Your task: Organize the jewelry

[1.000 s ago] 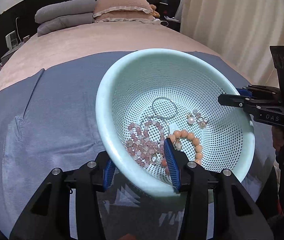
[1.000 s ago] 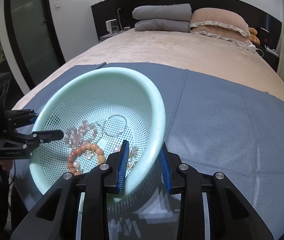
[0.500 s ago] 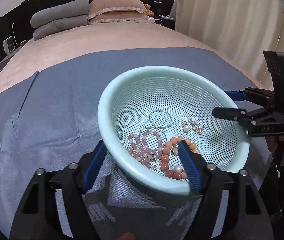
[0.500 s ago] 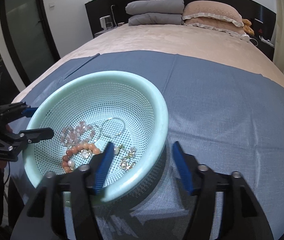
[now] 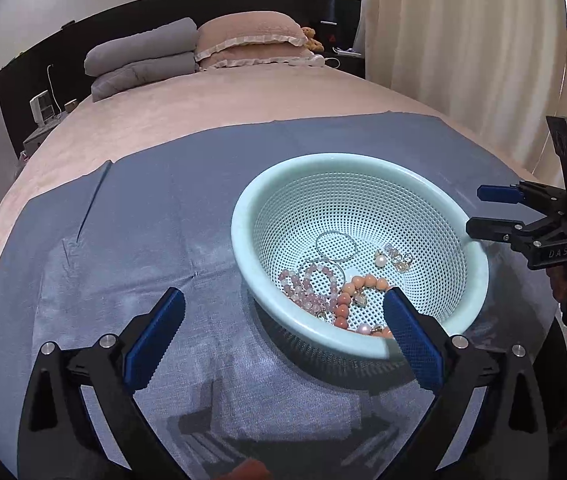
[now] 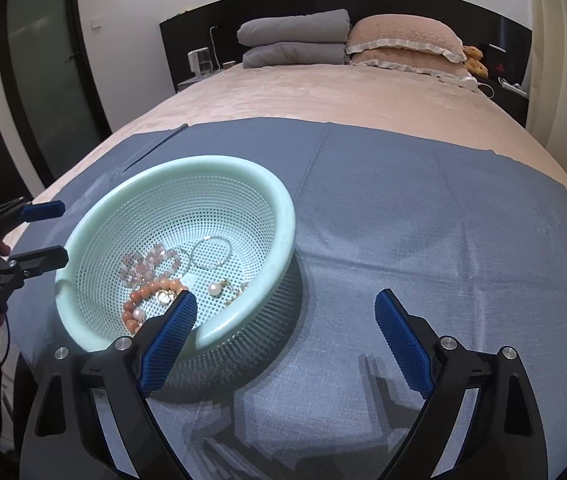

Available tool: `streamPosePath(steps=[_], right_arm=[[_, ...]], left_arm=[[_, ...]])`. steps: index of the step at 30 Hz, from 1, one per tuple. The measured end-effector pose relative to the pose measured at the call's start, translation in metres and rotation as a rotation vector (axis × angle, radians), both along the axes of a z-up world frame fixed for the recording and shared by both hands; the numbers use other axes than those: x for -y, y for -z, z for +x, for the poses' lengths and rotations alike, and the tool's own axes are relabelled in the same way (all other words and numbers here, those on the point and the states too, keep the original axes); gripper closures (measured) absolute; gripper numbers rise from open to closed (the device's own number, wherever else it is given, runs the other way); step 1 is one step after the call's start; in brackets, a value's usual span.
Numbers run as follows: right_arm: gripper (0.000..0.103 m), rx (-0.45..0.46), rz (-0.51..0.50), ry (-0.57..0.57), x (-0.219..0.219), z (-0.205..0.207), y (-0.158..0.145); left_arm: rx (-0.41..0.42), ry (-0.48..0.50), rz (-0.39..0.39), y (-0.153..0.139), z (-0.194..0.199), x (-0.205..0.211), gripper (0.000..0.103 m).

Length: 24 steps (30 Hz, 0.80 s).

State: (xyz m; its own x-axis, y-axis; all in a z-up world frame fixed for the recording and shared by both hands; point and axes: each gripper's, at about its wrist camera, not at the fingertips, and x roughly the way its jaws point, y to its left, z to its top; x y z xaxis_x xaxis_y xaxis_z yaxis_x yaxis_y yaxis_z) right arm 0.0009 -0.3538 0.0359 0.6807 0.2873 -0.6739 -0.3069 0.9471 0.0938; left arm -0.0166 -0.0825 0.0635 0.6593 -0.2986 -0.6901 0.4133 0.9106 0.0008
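A pale green perforated basket (image 5: 363, 168) rests on a blue-grey cloth (image 5: 143, 240); it also shows in the right wrist view (image 6: 283, 216). Inside lie a pink bead bracelet (image 5: 303, 284), an orange bead bracelet (image 5: 343, 300), a thin silver bangle (image 5: 335, 246) and pearl earrings (image 5: 393, 258). My left gripper (image 5: 283, 334) is open just in front of the basket's near rim, holding nothing. My right gripper (image 6: 285, 334) is open at the basket's right side, holding nothing; it also shows in the left wrist view (image 5: 491, 210).
The cloth lies on a beige bed (image 6: 343, 88) with grey pillows (image 6: 295, 36) and a pink pillow (image 6: 403, 36) by a dark headboard. Curtains (image 5: 463, 40) hang to the right. A bedside stand with a small device (image 5: 43, 108) is at the far left.
Both grippers have let go of the basket's rim, opened wide and drawn back. The basket went from tilted and held to resting on the cloth.
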Motion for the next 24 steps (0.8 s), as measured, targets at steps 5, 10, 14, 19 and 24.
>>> streamPosePath(steps=[5,10,14,19,24], right_arm=[[0.016,0.043,-0.016,0.028,0.001,-0.023,-0.001],[0.016,0.091,-0.060,0.041,-0.007,-0.054,0.005],[0.016,0.098,-0.064,0.027,-0.012,-0.075,0.018],[0.016,0.101,-0.043,0.035,-0.015,-0.091,0.026],[0.016,0.104,-0.014,0.039,-0.012,-0.095,0.022]], left_arm=[[0.058,-0.020,-0.010,0.001,-0.022,0.000,0.006],[0.122,-0.040,-0.028,-0.003,-0.048,0.002,0.006],[0.120,-0.043,-0.076,0.005,-0.065,0.002,0.006],[0.097,-0.043,-0.066,0.019,-0.076,0.008,0.006],[0.100,-0.044,-0.071,0.019,-0.082,0.011,0.006]])
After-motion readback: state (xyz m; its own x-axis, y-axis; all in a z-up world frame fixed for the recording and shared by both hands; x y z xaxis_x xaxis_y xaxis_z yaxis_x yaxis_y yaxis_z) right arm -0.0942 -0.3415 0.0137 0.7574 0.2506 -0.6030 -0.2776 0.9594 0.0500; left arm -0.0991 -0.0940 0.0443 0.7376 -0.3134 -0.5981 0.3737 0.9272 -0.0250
